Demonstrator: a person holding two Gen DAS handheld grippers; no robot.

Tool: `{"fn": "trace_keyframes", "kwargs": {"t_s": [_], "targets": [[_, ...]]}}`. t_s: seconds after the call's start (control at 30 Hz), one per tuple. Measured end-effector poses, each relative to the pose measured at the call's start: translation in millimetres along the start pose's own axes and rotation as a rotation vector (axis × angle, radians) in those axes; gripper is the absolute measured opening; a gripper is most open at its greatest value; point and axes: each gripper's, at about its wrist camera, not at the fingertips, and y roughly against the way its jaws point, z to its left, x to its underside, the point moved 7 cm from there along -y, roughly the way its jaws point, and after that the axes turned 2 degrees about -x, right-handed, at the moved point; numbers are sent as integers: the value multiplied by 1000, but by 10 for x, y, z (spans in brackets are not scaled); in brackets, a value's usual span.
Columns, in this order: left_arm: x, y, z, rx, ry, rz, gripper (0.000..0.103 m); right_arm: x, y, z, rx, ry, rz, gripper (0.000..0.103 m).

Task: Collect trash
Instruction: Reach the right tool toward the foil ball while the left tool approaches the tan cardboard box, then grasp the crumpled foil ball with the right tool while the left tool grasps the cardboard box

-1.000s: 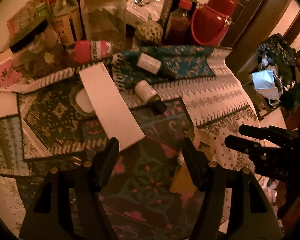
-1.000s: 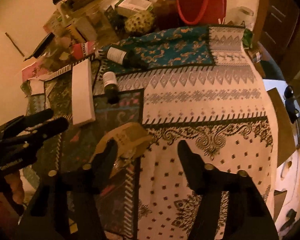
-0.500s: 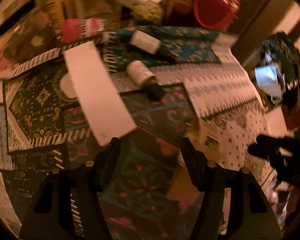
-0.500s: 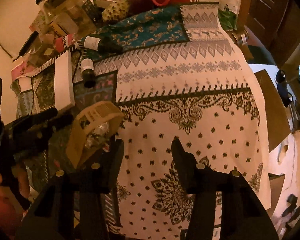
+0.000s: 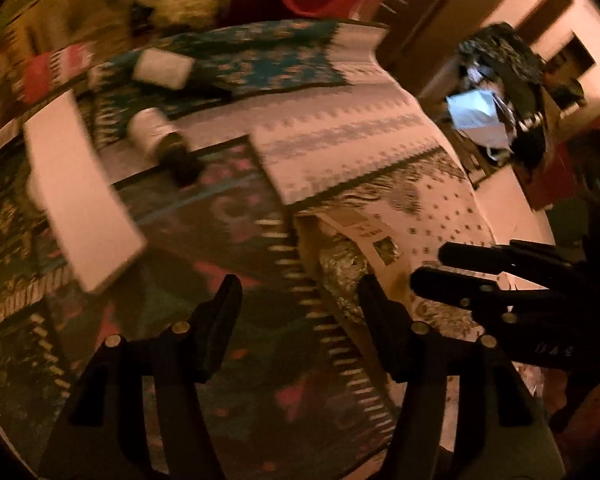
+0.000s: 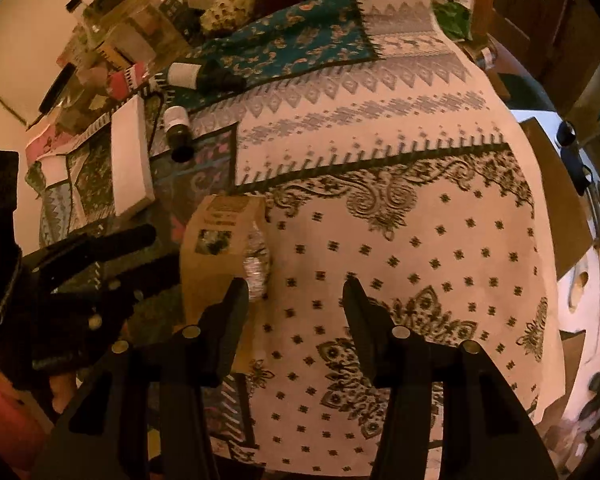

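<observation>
Both sets of fingers are released, grasping nothing; the brown paper bag (image 6: pixel 216 248) with foil inside lies on the bench (image 6: pixel 420 240) just beyond the right gripper's (image 6: pixel 296 300) left finger, beside the left gripper (image 5: pixel 300 304)

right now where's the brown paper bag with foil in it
In the right wrist view the brown paper bag lies on the patterned tablecloth, just ahead of the right gripper's left finger.
</observation>
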Motion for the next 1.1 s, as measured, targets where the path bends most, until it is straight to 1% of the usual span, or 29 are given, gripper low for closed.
{"fn": "trace_keyframes", "kwargs": {"t_s": [0.07, 0.13, 0.17, 0.2, 0.23, 0.27, 0.33, 0.37, 0.43, 0.47, 0.5, 0.53, 0.6, 0.63, 0.67, 0.73, 0.8, 0.9, 1.0, 1.1], "targets": [[-34, -76, -85, -1, -16, 9, 60, 24, 26, -85, 10, -19, -4, 46], [-74, -148, -156, 21, -22, 15, 60, 59, 62, -180, 19, -40, -8, 46], [-96, -178, -195, 34, -24, 15, 57, 85, 92, -254, 28, -55, -13, 46], [-107, -214, -235, 44, -30, 22, 49, 100, 116, -305, 35, -65, -16, 46], [-108, -253, -283, 58, -40, 36, 45, 115, 140, -346, 40, -74, -18, 46], [-107, -301, -356, 75, -55, 54, 38, 147, 171, -423, 47, -90, -21, 46], [-118, -323, -473, 86, -82, 49, 34, 188, 219, -525, 50, -115, -27, 46], [-127, -332, -509, 78, -90, 42, 33, 208, 238, -572, 49, -125, -29, 46], [-156, -359, -519, 72, -74, 38, 32, 234, 257, -631, 53, -138, -28, 46], [-184, -378, -496, 72, -45, 37, 32, 246, 272, -661, 56, -144, -30, 46], [-209, -393, -462, 56, -24, 34, 31, 252, 288, -686, 53, -148, -35, 46], [-233, -415, -417, 15, -14, 29, 29, 249, 301, -697, 49, -151, -39, 46], [-242, -454, -333, -20, -3, 34, 15, 224, 311, -702, 40, -155, -47, 46], [-240, -456, -290, -8, 10, 35, 15, 203, 305, -693, 35, -155, -50, 46], [-240, -435, -250, 11, 28, 30, 13, 161, 295, -674, 21, -152, -53, 46], [-231, -369, -188, -6, 25, 13, 9, 85, 276, -623, 7, -138, -59, 46], [-221, -275, -124, -10, 28, -6, 3, 6, 246, -530, -8, -105, -61, 46], [-193, -158, -4, -37, 42, -27, 0, -120, 187, -366, -14, -50, -63, 46], [-172, -38, 118, -72, 51, -49, 0, -240, 91, -213, -14, -5, -57, 46], [-154, 101, 235, -123, 53, -77, 0, -334, -1, -152, -12, 6, -49, 46]]}}
